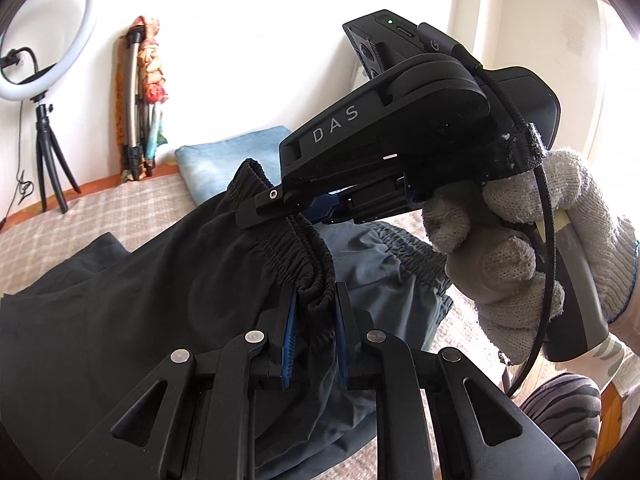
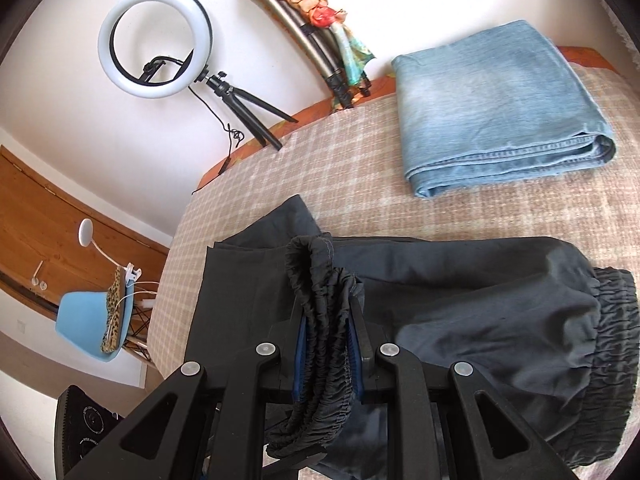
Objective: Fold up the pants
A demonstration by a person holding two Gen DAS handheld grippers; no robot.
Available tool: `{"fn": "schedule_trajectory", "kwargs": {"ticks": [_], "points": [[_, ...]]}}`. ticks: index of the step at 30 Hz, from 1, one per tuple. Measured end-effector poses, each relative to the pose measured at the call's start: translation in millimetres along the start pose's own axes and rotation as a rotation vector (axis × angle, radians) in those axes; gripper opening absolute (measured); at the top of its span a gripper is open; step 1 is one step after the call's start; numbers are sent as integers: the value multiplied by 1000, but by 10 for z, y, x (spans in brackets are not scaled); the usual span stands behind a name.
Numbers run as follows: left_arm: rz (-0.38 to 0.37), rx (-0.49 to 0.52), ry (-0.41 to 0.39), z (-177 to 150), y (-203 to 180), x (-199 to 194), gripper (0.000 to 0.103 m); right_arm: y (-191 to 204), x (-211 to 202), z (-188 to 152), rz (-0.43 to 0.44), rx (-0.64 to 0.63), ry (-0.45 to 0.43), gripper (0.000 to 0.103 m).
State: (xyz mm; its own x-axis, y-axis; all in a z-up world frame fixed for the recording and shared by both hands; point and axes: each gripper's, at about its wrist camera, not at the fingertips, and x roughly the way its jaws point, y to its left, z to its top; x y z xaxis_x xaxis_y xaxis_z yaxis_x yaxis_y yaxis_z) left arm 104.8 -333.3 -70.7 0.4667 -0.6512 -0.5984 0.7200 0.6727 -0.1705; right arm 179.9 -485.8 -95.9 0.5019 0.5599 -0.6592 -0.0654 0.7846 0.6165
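Currently both tongs clamped on the dark pants (image 2: pixel 460 280) waistband (image 1: pixel 316 280): left gripper (image 1: pixel 314 320), right gripper (image 2: pixel 326 332), lifting the edge to fold toward 12 o'clock.

The pants (image 2: pixel 480 280) were thin, matt dark cloth (waistband ruched). The folded jeans (image 2: pixel 500 112) looked faded denim. The bedcover (image 2: pixel 360 168) was coarse weave.

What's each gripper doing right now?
Left gripper: closed on the elastic band of the dark pants.
Right gripper: closed on a bunched elastic band of the same pants.
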Motion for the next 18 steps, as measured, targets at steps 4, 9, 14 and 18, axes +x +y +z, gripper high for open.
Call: {"fn": "schedule_trajectory", "kwargs": {"ticks": [4,9,14,18], "points": [[-31,9,16,30,-182,146,15,-229,-173,-57,-29,32,-16,17],[-80,-12,66,69,-289,279,23,-485,-333,-117,-69,62,-30,17],[-71,-18,100,67,-153,132,34,-737,-508,-93,-114,89,-55,17],[9,-80,96,18,298,-174,40,-970,-618,-70,-143,114,-54,17]]}}
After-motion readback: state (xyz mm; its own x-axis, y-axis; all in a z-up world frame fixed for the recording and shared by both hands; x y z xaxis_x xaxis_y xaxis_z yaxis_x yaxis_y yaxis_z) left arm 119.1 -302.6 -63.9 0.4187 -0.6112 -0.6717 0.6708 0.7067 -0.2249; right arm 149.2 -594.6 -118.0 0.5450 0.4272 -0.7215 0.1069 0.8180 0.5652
